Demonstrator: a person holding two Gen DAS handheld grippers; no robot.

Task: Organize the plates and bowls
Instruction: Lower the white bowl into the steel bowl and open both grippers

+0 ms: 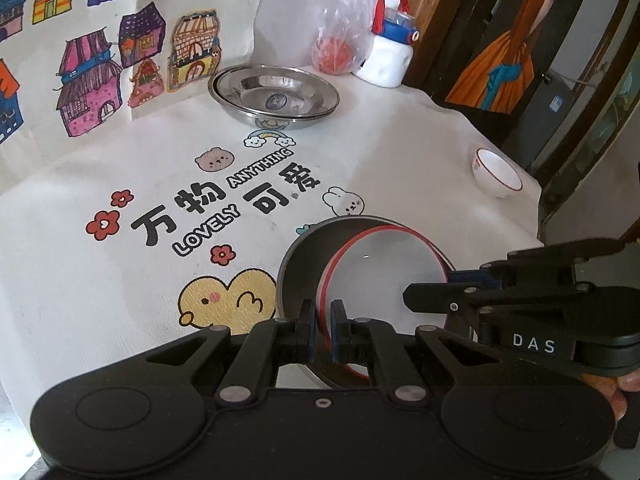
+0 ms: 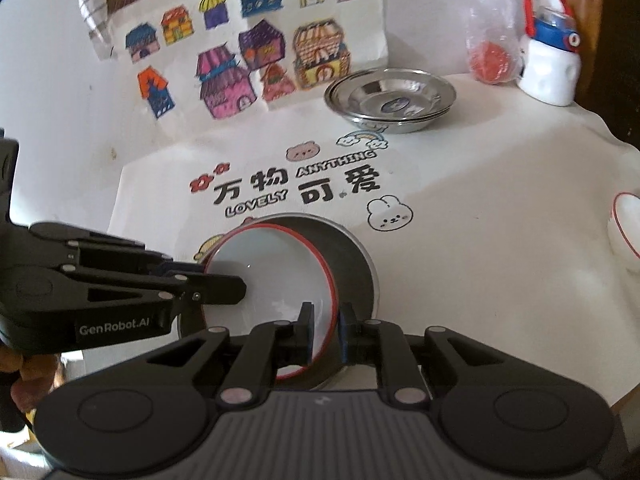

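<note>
A white bowl with a red rim (image 1: pixel 384 268) (image 2: pixel 276 272) is tilted over a dark grey metal plate (image 1: pixel 304 264) (image 2: pixel 356 264) near the table's front edge. My left gripper (image 1: pixel 323 332) is shut on the bowl's near-left rim. My right gripper (image 2: pixel 326 334) is shut on its right rim, and shows from the side in the left wrist view (image 1: pixel 432 296). The left gripper shows from the side in the right wrist view (image 2: pixel 224 286). Two stacked steel plates (image 1: pixel 276 94) (image 2: pixel 392 98) sit at the back. A small white bowl with a red rim (image 1: pixel 496 174) (image 2: pixel 626 232) stands at the right edge.
A white bottle with a blue and red lid (image 1: pixel 390 50) (image 2: pixel 550 64) and a clear bag holding something red (image 1: pixel 340 40) (image 2: pixel 490 52) stand at the back right. A white printed cloth (image 1: pixel 160 184) covers the table. House drawings (image 1: pixel 100 80) hang on the back wall.
</note>
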